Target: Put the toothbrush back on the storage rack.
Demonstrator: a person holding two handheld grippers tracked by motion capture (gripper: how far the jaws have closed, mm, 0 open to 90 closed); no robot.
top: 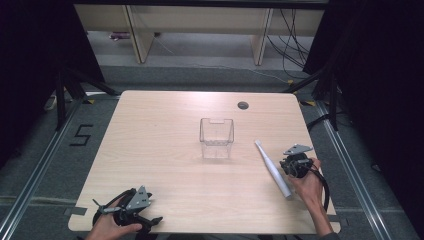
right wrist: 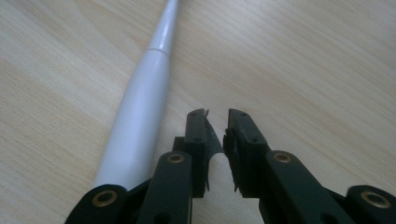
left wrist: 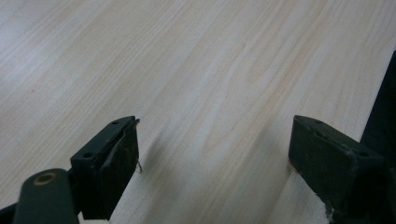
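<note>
Two tools are held low in the frame: the left tool (top: 131, 207) at lower left, jaws wide apart, and the right tool (top: 295, 162) at right, jaws nearly together on nothing. A white stick (top: 272, 169) is seen just beside it. A clear box (top: 217, 138) is placed mid-tabletop (top: 160, 130).

White rod's (right wrist: 140, 116) tip cut off

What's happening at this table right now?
A person holds a tool in each hand. The right tool, nearly closed on nothing, sits just beside a white toothbrush-like wand lying on the table. The left tool rests wide open at the near edge. A clear container stands in the middle.
</note>
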